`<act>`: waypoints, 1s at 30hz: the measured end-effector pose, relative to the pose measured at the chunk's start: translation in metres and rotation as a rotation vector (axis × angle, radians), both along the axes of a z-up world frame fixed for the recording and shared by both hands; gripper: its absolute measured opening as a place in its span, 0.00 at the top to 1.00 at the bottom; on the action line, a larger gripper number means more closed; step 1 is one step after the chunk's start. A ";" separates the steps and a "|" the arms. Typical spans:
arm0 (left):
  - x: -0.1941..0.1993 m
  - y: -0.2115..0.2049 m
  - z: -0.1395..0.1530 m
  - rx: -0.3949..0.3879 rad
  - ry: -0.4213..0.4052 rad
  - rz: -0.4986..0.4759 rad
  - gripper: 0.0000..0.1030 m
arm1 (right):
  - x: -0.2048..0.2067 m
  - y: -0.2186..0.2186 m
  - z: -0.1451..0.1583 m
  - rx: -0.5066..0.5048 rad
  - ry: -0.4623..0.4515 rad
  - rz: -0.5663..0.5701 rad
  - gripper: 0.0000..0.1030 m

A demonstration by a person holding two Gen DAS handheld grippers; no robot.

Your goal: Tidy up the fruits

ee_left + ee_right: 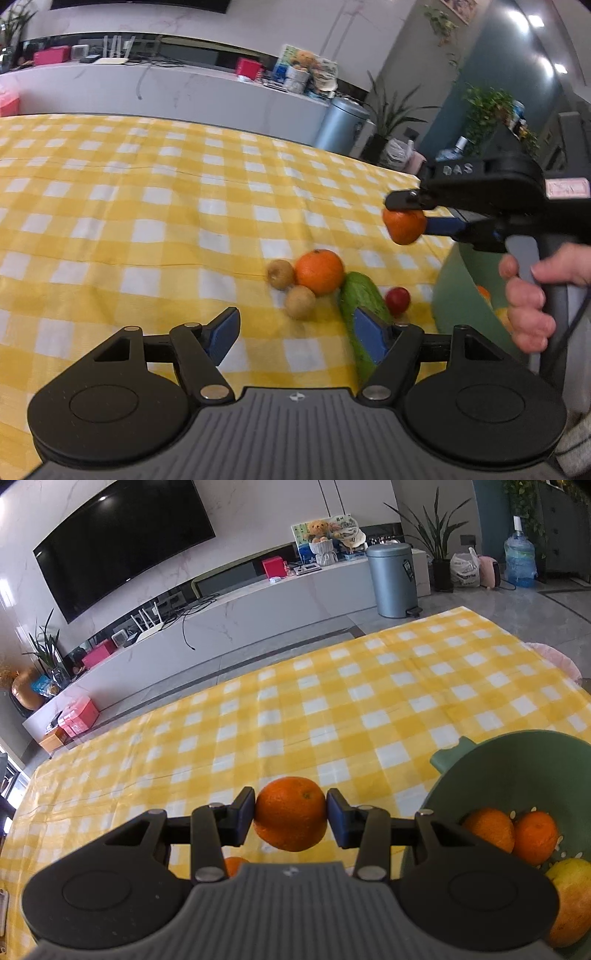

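Right now I have my right gripper (290,814) pinching an orange (290,812), lifted above the yellow checked table (332,686), just beside the green colander (517,760) holding two oranges and an apple. My left gripper (295,334) stands spread and empty near the cucumber (360,295), another orange (319,271) and two kiwis (300,302).

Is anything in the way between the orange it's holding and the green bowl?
Nothing visible. The right gripper holds the orange above the tablecloth, and the green bowl sits open beside it.
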State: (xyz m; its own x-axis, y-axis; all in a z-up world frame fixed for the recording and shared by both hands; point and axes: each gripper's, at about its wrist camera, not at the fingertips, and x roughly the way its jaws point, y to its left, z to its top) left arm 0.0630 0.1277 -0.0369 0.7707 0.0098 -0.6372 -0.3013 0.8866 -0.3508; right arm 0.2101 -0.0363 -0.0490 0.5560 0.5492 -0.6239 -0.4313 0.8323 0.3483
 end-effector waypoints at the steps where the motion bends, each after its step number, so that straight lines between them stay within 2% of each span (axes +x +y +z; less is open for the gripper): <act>1: 0.001 -0.001 0.000 -0.001 0.001 -0.005 0.20 | 0.001 -0.001 0.000 0.004 0.005 0.001 0.61; 5: 0.011 -0.003 0.001 -0.014 -0.011 -0.031 0.28 | 0.007 -0.010 0.000 0.034 0.049 -0.010 0.61; 8: 0.027 -0.002 0.001 0.022 0.004 -0.047 0.37 | 0.009 -0.017 -0.002 0.067 0.083 -0.014 0.61; 10: 0.039 0.001 0.001 0.025 0.007 -0.047 0.39 | 0.012 -0.021 -0.003 0.082 0.094 -0.019 0.61; 12: 0.049 0.002 0.002 0.014 -0.002 -0.075 0.39 | 0.013 -0.024 -0.002 0.087 0.100 -0.023 0.61; 17: 0.070 0.004 -0.008 0.052 0.045 -0.115 0.40 | 0.010 -0.032 0.007 0.089 0.076 -0.047 0.61; 20: 0.076 0.000 -0.009 0.124 0.068 -0.167 0.40 | 0.010 -0.036 0.012 0.093 0.062 -0.057 0.61; 24: 0.085 -0.001 -0.007 0.173 0.094 -0.251 0.40 | 0.014 -0.043 0.011 0.128 0.119 -0.049 0.61; 28: 0.098 0.002 -0.006 0.186 0.114 -0.334 0.28 | 0.015 -0.047 0.014 0.142 0.124 -0.069 0.61; 30: 0.110 0.003 -0.006 0.188 0.142 -0.362 0.28 | 0.016 -0.051 0.014 0.162 0.129 -0.100 0.61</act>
